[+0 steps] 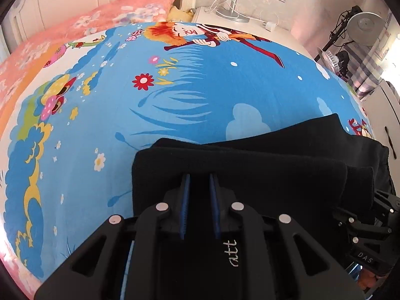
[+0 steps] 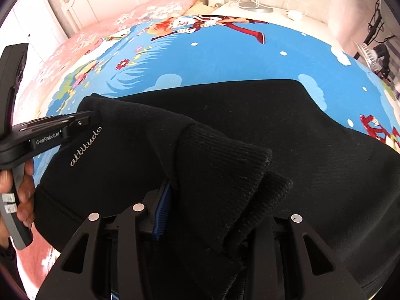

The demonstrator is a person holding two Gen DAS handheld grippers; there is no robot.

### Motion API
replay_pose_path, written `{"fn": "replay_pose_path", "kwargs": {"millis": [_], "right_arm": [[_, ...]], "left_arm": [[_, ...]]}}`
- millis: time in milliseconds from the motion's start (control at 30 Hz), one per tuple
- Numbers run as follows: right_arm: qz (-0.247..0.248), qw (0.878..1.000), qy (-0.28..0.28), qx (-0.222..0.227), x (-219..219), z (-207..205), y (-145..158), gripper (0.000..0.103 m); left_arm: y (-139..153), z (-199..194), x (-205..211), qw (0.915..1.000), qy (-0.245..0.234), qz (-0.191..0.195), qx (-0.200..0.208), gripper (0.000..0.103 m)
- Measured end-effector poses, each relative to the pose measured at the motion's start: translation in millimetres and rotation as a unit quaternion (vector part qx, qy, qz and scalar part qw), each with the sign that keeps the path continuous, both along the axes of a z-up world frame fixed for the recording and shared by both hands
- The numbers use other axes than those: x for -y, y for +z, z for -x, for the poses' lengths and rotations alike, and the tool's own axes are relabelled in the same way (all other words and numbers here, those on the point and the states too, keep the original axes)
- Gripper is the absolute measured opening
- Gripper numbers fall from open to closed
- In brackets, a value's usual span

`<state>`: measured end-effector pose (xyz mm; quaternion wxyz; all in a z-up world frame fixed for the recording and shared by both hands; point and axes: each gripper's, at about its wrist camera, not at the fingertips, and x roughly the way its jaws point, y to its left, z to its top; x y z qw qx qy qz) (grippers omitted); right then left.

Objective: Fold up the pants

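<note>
A bed with a blue cartoon sheet [image 1: 200,80] fills both views. Black pants [image 2: 250,130] lie folded on it toward five o'clock in the left view. The left gripper [image 1: 199,187] is nearly closed, pinching a fold. The right gripper [image 2: 215,195], at six o'clock, clamps the ribbed cuffs [image 2: 225,165].

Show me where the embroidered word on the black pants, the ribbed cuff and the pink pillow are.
embroidered word [image 2: 86,146], right wrist view, middle of the white lettering.
ribbed cuff [image 2: 225,165], right wrist view, centre of the ribbed knit.
pink pillow [image 1: 120,12], left wrist view, its flowered top face.
</note>
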<state>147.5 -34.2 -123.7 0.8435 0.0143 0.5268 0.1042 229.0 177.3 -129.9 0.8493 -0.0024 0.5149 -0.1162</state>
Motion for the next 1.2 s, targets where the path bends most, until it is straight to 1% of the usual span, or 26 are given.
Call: {"fn": "replay_pose_path", "kwargs": {"millis": [67, 133, 167, 200, 233, 267, 300, 367, 433, 533, 667, 700, 733, 767, 800, 833, 867, 900, 933, 1000, 1033, 1067, 1100, 1133, 1200], "right_arm": [[0.019, 1.000, -0.003, 0.010, -6, 2, 1, 0.029], [0.037, 0.999, -0.007, 0.020, -12, 4, 2, 0.029], [0.045, 0.999, -0.006, 0.024, -14, 4, 1, 0.029], [0.052, 0.998, -0.005, 0.029, -16, 6, 2, 0.030], [0.058, 0.998, -0.003, 0.034, -18, 7, 2, 0.030], [0.067, 0.997, 0.000, 0.041, -19, 8, 2, 0.030], [0.073, 0.996, 0.001, 0.045, -21, 9, 2, 0.030], [0.086, 0.995, 0.002, 0.053, -24, 10, 2, 0.030], [0.103, 0.993, 0.006, 0.062, -28, 12, 2, 0.030], [0.115, 0.991, 0.008, 0.067, -32, 14, 2, 0.030], [0.132, 0.989, 0.010, 0.067, -36, 13, 2, 0.031], [0.138, 0.988, 0.011, 0.068, -38, 13, 1, 0.031], [0.144, 0.987, 0.012, 0.068, -39, 13, 1, 0.031], [0.152, 0.986, 0.015, 0.069, -41, 13, 1, 0.031], [0.157, 0.985, 0.017, 0.069, -43, 13, 1, 0.032], [0.158, 0.985, 0.018, 0.068, -43, 13, 1, 0.032], [0.158, 0.985, 0.019, 0.067, -43, 12, 1, 0.032], [0.158, 0.985, 0.020, 0.067, -43, 12, 1, 0.033], [0.160, 0.984, 0.022, 0.068, -44, 12, 0, 0.033], [0.165, 0.983, 0.026, 0.069, -45, 12, 0, 0.033], [0.165, 0.984, 0.026, 0.068, -45, 12, 0, 0.033], [0.163, 0.984, 0.024, 0.064, -44, 11, 1, 0.033], [0.158, 0.985, 0.021, 0.059, -43, 10, 1, 0.033], [0.156, 0.986, 0.020, 0.057, -42, 10, 2, 0.033], [0.146, 0.988, 0.020, 0.048, -40, 8, 3, 0.033]], "left_arm": [[8, 12, 12, 1.0000, 0.002, 0.006, 0.001, 0.017], [11, 17, 13, 0.9998, 0.013, 0.014, 0.006, 0.017], [17, 21, 18, 0.9996, 0.018, 0.017, 0.015, 0.017], [25, 27, 17, 0.9989, 0.029, 0.017, 0.033, 0.017], [31, 30, 13, 0.9980, 0.041, 0.014, 0.046, 0.026], [35, 33, 6, 0.9969, 0.055, 0.015, 0.054, 0.032], [38, 36, -3, 0.9953, 0.076, 0.024, 0.056, 0.039], [39, 42, -21, 0.9923, 0.102, 0.049, 0.050, 0.040], [35, 46, -32, 0.9908, 0.113, 0.063, 0.040, 0.046], [26, 50, -41, 0.9893, 0.122, 0.077, 0.024, 0.046], [23, 49, -40, 0.9888, 0.119, 0.085, 0.027, 0.046], [23, 47, -37, 0.9897, 0.115, 0.081, 0.028, 0.046], [25, 47, -33, 0.9907, 0.112, 0.067, 0.037, 0.044], [33, 49, -24, 0.9929, 0.093, 0.043, 0.060, 0.044], [44, 54, -9, 0.9941, 0.055, 0.018, 0.091, 0.044], [53, 58, 6, 0.9934, 0.021, 0.003, 0.113, 0.044], [60, 60, 19, 0.9919, -0.011, -0.008, 0.126, 0.045], [63, 56, 33, 0.9906, -0.039, -0.016, 0.130, 0.045], [61, 47, 41, 0.9913, -0.055, -0.012, 0.119, 0.045], [53, 15, 52, 0.9941, -0.077, 0.017, 0.075, 0.045], [50, 3, 60, 0.9942, -0.082, 0.012, 0.069, 0.045], [47, -9, 73, 0.9929, -0.098, -0.003, 0.067, 0.045], [45, -15, 84, 0.9905, -0.120, -0.006, 0.067, 0.045], [43, -20, 97, 0.9869, -0.147, 0.003, 0.066, 0.045], [37, -25, 120, 0.9781, -0.196, 0.011, 0.068, 0.045]]}}
